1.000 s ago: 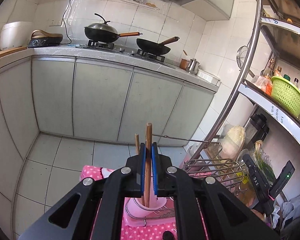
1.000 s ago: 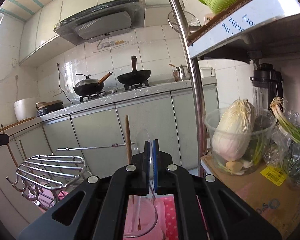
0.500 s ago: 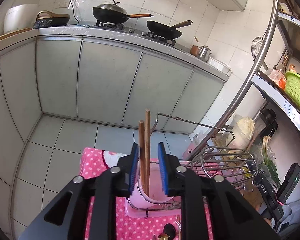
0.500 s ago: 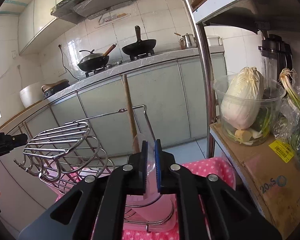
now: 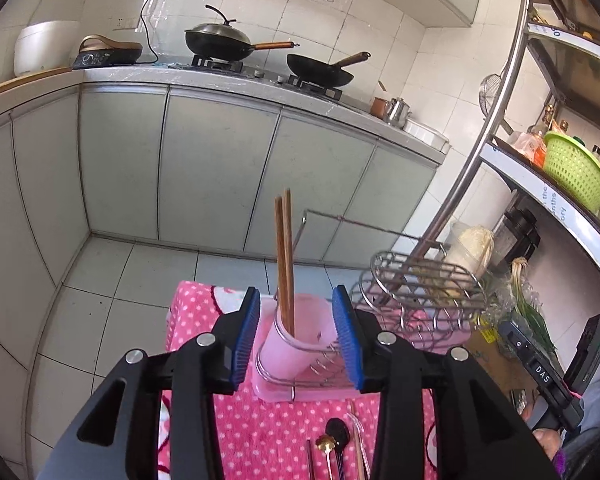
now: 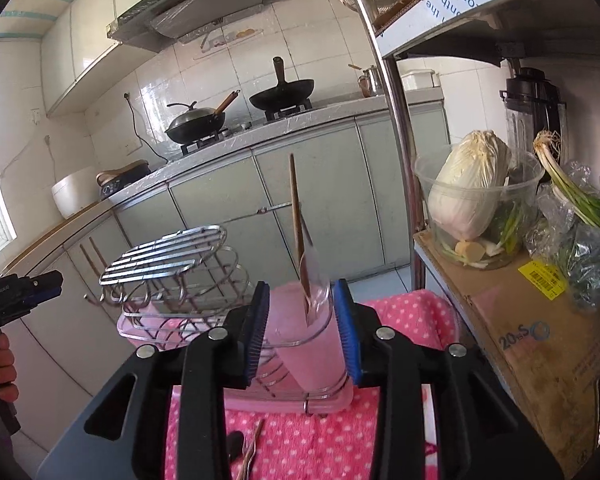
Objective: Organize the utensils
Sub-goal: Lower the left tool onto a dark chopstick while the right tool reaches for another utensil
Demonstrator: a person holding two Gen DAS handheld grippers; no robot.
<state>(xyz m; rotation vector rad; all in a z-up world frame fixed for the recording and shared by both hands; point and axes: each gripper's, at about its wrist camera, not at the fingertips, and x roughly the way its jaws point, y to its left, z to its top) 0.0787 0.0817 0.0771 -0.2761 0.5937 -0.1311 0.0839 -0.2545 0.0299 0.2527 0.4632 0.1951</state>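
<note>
My left gripper [image 5: 296, 336] is open and empty, its blue pads on either side of a pink utensil cup [image 5: 296, 340] that holds two brown wooden chopsticks [image 5: 284, 256] upright. My right gripper [image 6: 302, 334] is open and empty, its pads flanking another pink cup [image 6: 304, 340] that holds a wooden chopstick [image 6: 297, 224] and a clear plastic spoon [image 6: 314, 280]. Both cups sit in a wire rack on a pink tray [image 5: 300, 392]. Loose spoons [image 5: 334, 440] and chopsticks [image 5: 356, 440] lie on the pink dotted cloth [image 5: 260, 428] in front.
A wire dish rack [image 5: 420, 284] stands beside the cups. A metal shelf post [image 6: 400, 120] rises on the right, with a cabbage tub [image 6: 472, 200] and cardboard box [image 6: 520, 320]. Kitchen counter with woks [image 5: 236, 44] lies behind. The other hand-held gripper [image 6: 16, 292] shows at left.
My left gripper has opened and let go of the chopsticks, which stand in the cup. My right gripper has opened and let go of the clear spoon. Both have drawn back.
</note>
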